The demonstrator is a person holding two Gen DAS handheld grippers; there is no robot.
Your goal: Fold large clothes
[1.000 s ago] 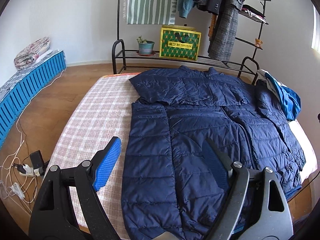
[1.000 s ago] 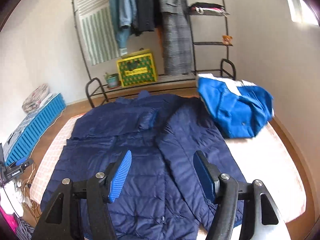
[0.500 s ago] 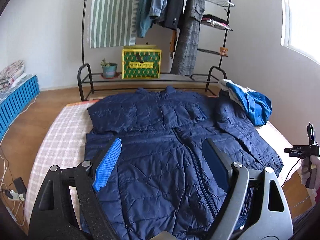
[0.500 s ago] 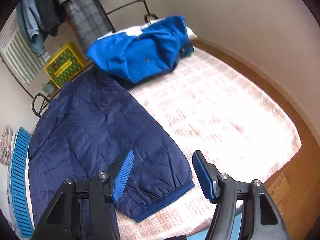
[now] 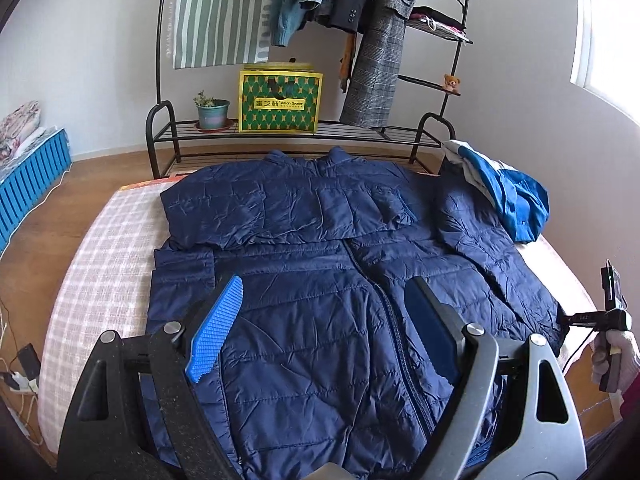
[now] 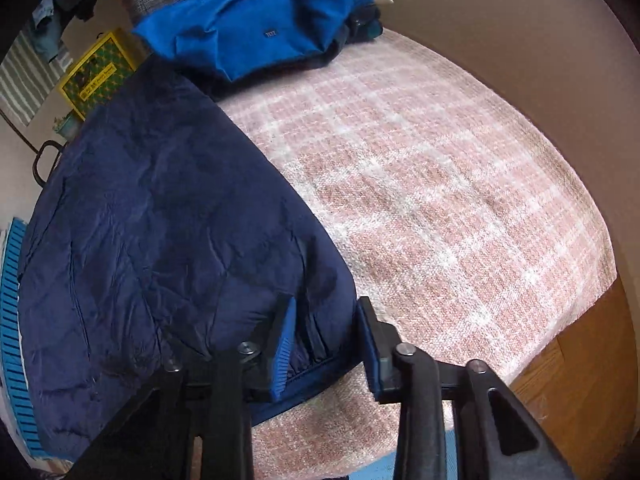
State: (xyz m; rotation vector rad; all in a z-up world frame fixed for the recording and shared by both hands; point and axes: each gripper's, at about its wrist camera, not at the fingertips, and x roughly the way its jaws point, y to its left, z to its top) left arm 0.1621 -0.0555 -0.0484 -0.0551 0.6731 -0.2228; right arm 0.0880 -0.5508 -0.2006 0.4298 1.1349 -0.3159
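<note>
The navy puffer jacket (image 5: 320, 280) is spread flat on the bed (image 6: 460, 200), one sleeve folded across its chest, beside a blue garment (image 6: 260, 32). Where half a second ago the right claw (image 6: 326, 344) was held wide above the other sleeve's cuff, it is now lowered and closing, the cuff bunched between its pads. The left claw (image 5: 324, 328) is kept released over the jacket's front, now seen more squarely.
</note>
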